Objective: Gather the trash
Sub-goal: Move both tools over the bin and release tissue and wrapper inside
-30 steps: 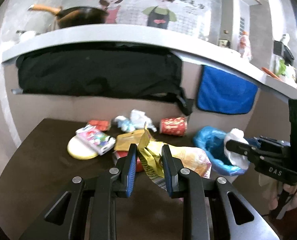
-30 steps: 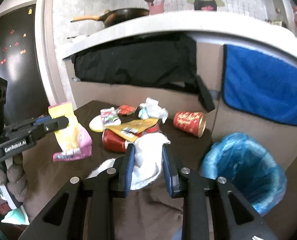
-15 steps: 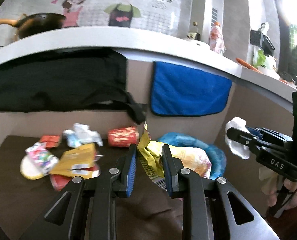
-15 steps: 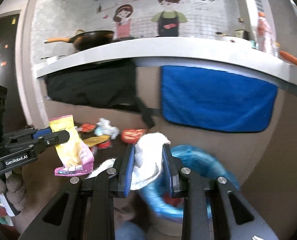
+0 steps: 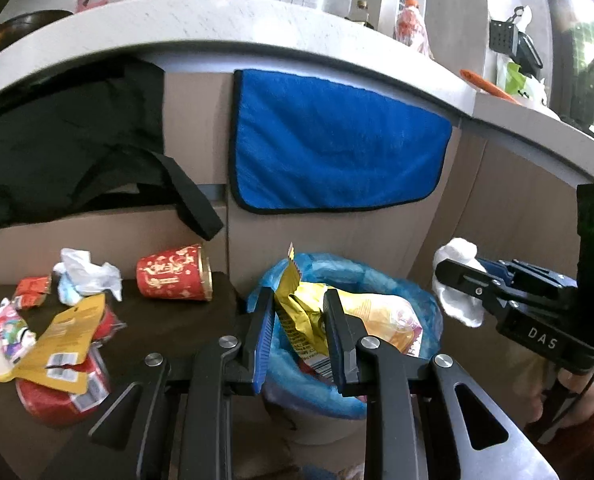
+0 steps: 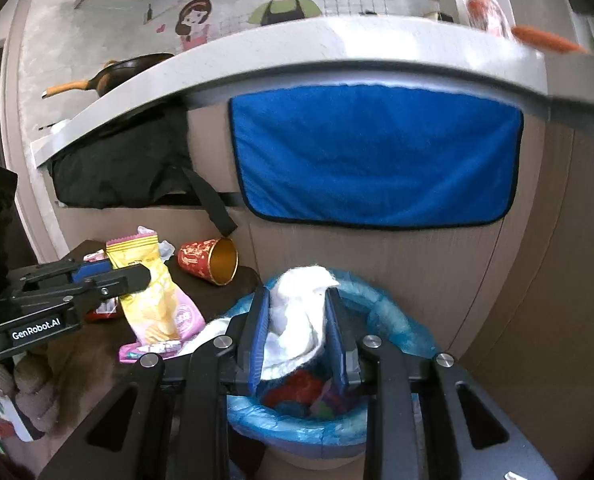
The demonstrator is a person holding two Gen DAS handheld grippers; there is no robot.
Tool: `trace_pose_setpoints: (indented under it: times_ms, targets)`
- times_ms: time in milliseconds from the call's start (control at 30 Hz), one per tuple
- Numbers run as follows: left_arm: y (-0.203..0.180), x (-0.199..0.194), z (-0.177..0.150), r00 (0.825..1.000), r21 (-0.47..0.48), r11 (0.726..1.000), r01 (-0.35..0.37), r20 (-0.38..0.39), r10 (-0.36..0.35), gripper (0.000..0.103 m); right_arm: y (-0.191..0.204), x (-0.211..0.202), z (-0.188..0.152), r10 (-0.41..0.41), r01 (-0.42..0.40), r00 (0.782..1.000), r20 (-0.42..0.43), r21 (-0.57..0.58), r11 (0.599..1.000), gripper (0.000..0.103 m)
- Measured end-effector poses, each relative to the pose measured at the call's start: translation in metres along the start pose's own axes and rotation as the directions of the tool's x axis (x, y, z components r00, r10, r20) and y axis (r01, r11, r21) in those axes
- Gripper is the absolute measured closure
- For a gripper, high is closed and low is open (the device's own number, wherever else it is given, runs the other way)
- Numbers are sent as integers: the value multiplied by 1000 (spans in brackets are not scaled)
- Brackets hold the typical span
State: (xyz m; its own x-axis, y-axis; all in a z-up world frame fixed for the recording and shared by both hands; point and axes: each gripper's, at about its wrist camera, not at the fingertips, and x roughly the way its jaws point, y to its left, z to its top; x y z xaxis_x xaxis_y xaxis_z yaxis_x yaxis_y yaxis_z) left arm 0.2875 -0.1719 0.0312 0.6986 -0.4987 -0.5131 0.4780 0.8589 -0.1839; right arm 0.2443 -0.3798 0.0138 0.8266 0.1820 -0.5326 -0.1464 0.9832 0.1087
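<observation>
Your left gripper pinches a yellow snack bag; your right gripper pinches a white tissue, both above the blue-lined bin.

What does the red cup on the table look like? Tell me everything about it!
The red cup looks like a paper cup, red with gold patterns outside and shiny gold inside. It lies tipped on its side on the dark table, near the edge by the wall, its open mouth facing the blue-lined bin. It looks empty. Crumpled white paper lies close beside its closed end. Neither claw touches it.
</observation>
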Motion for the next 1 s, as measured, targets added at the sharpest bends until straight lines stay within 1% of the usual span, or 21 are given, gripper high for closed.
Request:
trace_pose_setpoints:
  times_ms: [167, 367, 767, 1000]
  targets:
    - [-1, 19, -3, 1000, -13, 1000, 14, -24, -14, 77, -11, 12, -2, -4, 5, 1000, -7, 22, 1000, 77]
    - [-2, 40, -9, 998, -25, 1000, 15, -59, -17, 77, -23, 27, -6, 1, -1, 1000, -17, 51, 999, 77]
    - [-4, 74, -19, 993, -21, 1000, 21, -118, -23, 77, -44, 59, -16, 14, -7, 997, -70, 91, 996, 76]
    - [3, 91, -24, 988, -39, 999, 19, -155, -25, 77, -50, 80, -26, 26, -13, 994, -111, 115, 993, 76]
